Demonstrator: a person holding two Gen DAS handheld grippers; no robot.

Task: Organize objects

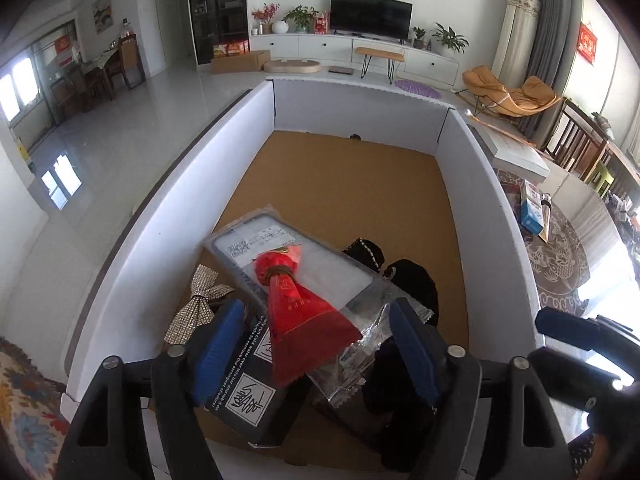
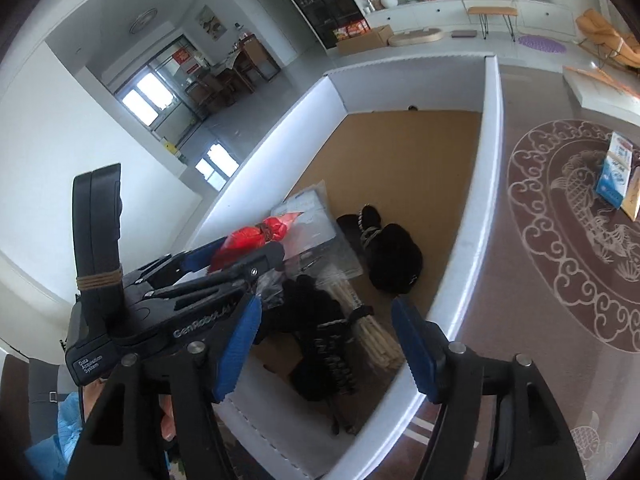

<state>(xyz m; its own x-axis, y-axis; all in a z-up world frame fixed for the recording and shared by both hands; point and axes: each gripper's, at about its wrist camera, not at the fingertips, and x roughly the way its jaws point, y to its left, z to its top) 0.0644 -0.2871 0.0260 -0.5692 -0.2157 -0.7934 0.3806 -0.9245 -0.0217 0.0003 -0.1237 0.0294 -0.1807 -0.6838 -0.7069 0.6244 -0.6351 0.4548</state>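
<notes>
A white-walled box point(image 1: 168, 216) with a brown cardboard floor holds a pile at its near end. My left gripper point(image 1: 316, 340) is open above the pile, its blue pads either side of a red tied pouch point(image 1: 296, 304) that lies on a clear-wrapped flat pack point(image 1: 320, 264). A black printed box point(image 1: 256, 384), a glittery bow point(image 1: 200, 308) and black cloth items point(image 1: 416, 284) lie around it. In the right wrist view my right gripper point(image 2: 326, 344) is open over the box's near corner, above black cloth and a bundle of pale sticks point(image 2: 372, 336). The left gripper point(image 2: 236, 256) shows there beside the red pouch point(image 2: 256, 236).
The far half of the box floor point(image 2: 408, 160) is bare cardboard. Right of the box is a patterned rug point(image 2: 560, 240) with a blue-and-white carton point(image 2: 616, 176). A TV unit point(image 1: 360, 48), bench and rocking chair point(image 1: 508, 92) stand at the back.
</notes>
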